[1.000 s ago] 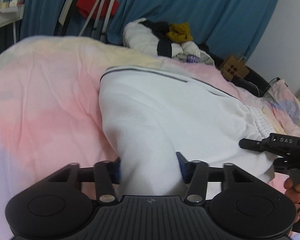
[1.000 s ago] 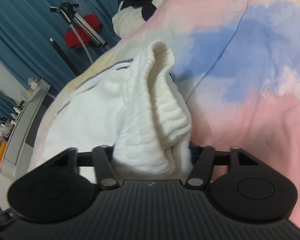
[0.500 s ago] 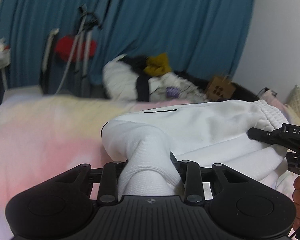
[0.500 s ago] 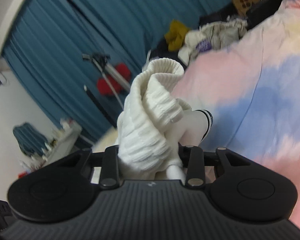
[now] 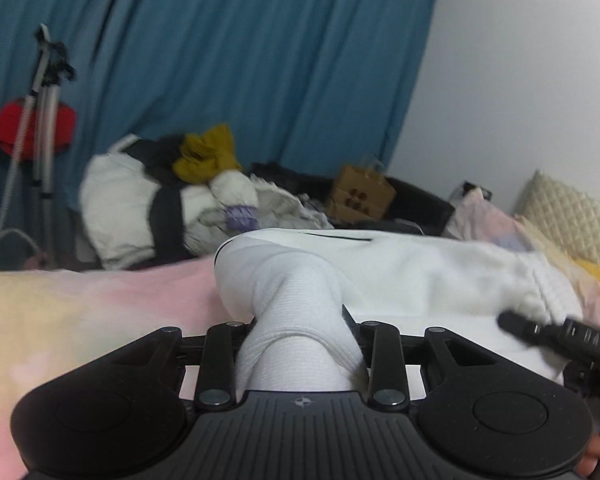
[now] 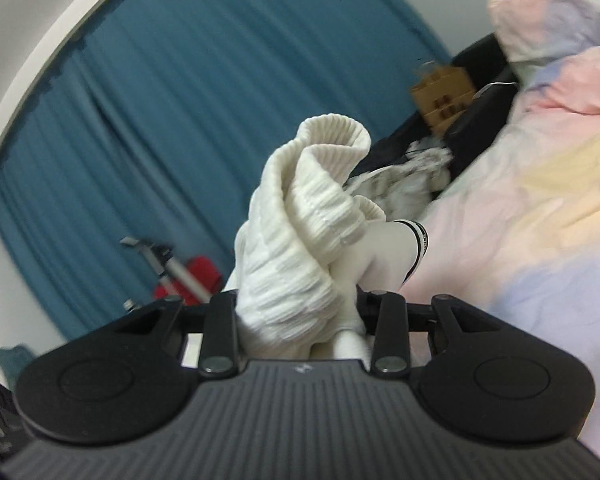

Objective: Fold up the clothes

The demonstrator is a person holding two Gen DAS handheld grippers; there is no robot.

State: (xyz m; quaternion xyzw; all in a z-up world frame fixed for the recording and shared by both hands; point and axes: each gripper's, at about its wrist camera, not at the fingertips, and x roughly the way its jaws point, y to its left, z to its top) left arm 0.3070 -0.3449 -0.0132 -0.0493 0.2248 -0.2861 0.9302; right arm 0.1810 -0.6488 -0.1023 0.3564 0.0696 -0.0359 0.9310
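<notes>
Your left gripper [image 5: 298, 344] is clamped on a bunched fold of the white garment [image 5: 400, 276], which stretches to the right above the pastel bedspread [image 5: 80, 312]. Your right gripper [image 6: 300, 320] grips the garment's ribbed waistband [image 6: 300, 240], which stands up in a ruffled loop between its fingers. In the left wrist view, the right gripper's black tip reaches in at the right edge, touching the ribbed end. Far behind, a pile of clothes [image 5: 172, 196] and a brown paper bag [image 5: 360, 196] sit before a blue curtain [image 5: 240, 60]; a tripod [image 5: 40, 120] stands far left.
</notes>
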